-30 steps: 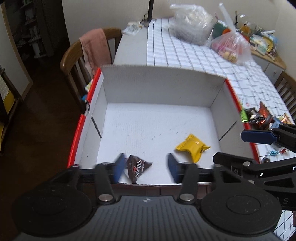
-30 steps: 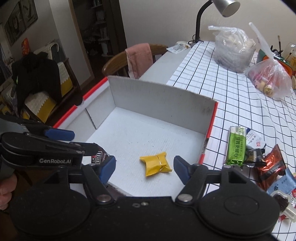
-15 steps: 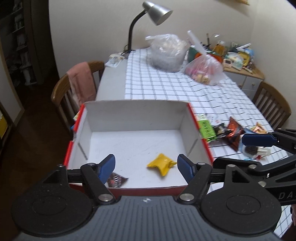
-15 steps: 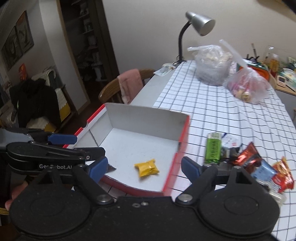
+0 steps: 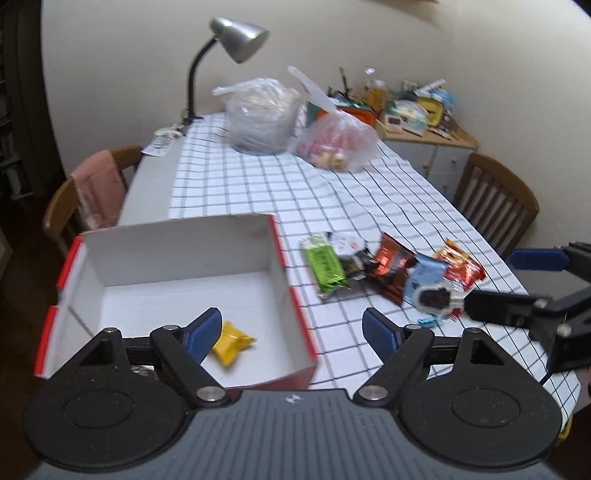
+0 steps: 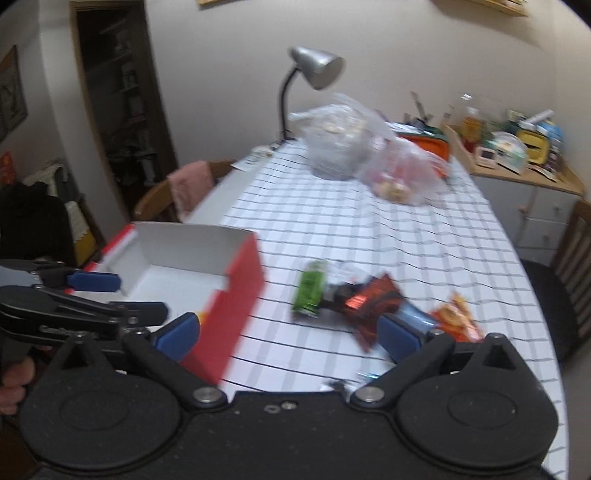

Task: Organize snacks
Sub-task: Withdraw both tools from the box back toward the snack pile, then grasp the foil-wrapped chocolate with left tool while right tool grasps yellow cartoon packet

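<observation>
Since the earlier frames both grippers have drawn back from inside the box and swung toward the loose snack pile; the yellow packet and the dark packet were left in the box. Left gripper (image 5: pixel 291 332): pitched downward over the near right corner of the box (image 5: pixel 177 240), jaws opening, nothing between the blue pads. Right gripper (image 6: pixel 288 332): also pitched downward, over the checked tablecloth (image 6: pixel 369 229) between box and pile, jaws opening and widely spread, nothing held; this view is motion-blurred. A hand (image 6: pixel 13 384) grips the left gripper's handle at the left edge of the right wrist view. Box: white inside, red outside, open-topped, at the table's near left corner. Contents: yellow packet (image 5: pixel 231 343) lying flat on the floor near the front wall; the dark packet is mostly hidden behind the left gripper body. On the cloth right of the box, near the table's right edge, a touching cluster: green bar (image 5: pixel 325 266), white packet (image 5: pixel 347 243), dark red-brown packet (image 5: pixel 393 267), light blue packet (image 5: pixel 424 277), red-orange packet (image 5: pixel 461 264). Far end: desk lamp (image 5: pixel 240 35), two clear plastic bags (image 5: pixel 262 116).
</observation>
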Action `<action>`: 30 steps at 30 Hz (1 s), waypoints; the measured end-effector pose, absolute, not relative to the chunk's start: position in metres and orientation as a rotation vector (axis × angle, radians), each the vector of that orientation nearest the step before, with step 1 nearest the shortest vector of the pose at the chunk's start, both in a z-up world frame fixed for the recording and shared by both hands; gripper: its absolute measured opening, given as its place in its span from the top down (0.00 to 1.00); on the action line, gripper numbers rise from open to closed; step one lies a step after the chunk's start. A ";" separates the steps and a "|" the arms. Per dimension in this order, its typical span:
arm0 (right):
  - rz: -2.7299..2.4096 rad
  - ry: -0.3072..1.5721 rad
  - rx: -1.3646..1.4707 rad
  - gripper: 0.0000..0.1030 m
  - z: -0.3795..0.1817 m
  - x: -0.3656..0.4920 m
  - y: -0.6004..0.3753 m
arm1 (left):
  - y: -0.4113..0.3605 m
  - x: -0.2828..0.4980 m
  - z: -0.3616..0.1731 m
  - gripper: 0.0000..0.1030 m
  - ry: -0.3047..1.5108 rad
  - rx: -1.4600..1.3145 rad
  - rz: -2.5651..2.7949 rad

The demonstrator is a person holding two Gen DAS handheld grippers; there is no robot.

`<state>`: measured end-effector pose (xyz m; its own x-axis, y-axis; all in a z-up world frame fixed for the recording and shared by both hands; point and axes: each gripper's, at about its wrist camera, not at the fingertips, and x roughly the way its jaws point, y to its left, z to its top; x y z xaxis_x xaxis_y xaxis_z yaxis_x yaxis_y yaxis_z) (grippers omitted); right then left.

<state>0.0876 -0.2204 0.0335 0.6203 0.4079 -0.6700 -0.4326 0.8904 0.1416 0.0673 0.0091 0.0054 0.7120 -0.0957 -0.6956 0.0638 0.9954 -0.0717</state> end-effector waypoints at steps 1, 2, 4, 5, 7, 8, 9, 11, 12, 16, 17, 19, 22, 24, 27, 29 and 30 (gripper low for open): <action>0.472 0.769 -0.041 0.00 0.030 0.091 -0.229 | 0.001 0.070 0.003 0.19 0.782 -0.041 -0.101; 0.462 0.776 -0.044 0.00 0.027 0.093 -0.238 | -0.008 0.072 0.000 0.19 0.792 -0.035 -0.113; 0.448 0.790 -0.043 0.00 0.021 0.099 -0.254 | -0.025 0.077 -0.007 0.19 0.809 -0.021 -0.126; 0.446 0.796 -0.045 0.00 0.018 0.102 -0.261 | -0.033 0.080 -0.011 0.19 0.819 -0.017 -0.130; 0.448 0.806 -0.062 0.00 0.011 0.106 -0.274 | -0.047 0.087 -0.020 0.19 0.842 -0.014 -0.137; 0.449 0.812 -0.070 0.00 0.009 0.109 -0.280 | -0.054 0.090 -0.024 0.19 0.856 -0.013 -0.140; 0.454 0.820 -0.074 0.00 0.005 0.112 -0.286 | -0.061 0.093 -0.029 0.19 0.871 -0.013 -0.147; 0.464 0.834 -0.083 0.00 -0.001 0.118 -0.296 | -0.076 0.099 -0.038 0.19 0.896 -0.003 -0.158; 0.468 0.839 -0.092 0.00 -0.005 0.121 -0.301 | -0.083 0.102 -0.043 0.19 0.906 0.005 -0.162; 0.489 0.878 -0.110 0.02 -0.025 0.138 -0.314 | -0.106 0.115 -0.062 0.19 0.946 0.020 -0.165; 0.494 0.888 -0.115 0.03 -0.030 0.142 -0.316 | -0.111 0.119 -0.066 0.19 0.958 0.022 -0.163; 0.501 0.910 -0.122 0.03 -0.041 0.150 -0.322 | -0.119 0.126 -0.075 0.19 0.978 0.023 -0.157; 0.507 0.942 -0.119 0.05 -0.055 0.163 -0.327 | -0.128 0.138 -0.088 0.19 1.013 0.026 -0.149; 0.501 0.952 -0.117 0.05 -0.063 0.170 -0.327 | -0.133 0.146 -0.096 0.19 1.041 0.025 -0.145; 0.520 0.950 -0.103 0.13 -0.065 0.177 -0.323 | -0.140 0.157 -0.108 0.19 1.079 0.023 -0.132; 0.566 0.938 -0.137 0.13 -0.064 0.178 -0.317 | -0.143 0.164 -0.114 0.19 1.098 0.016 -0.122; 0.589 0.931 -0.170 0.13 -0.065 0.178 -0.312 | -0.144 0.166 -0.117 0.19 1.105 0.013 -0.120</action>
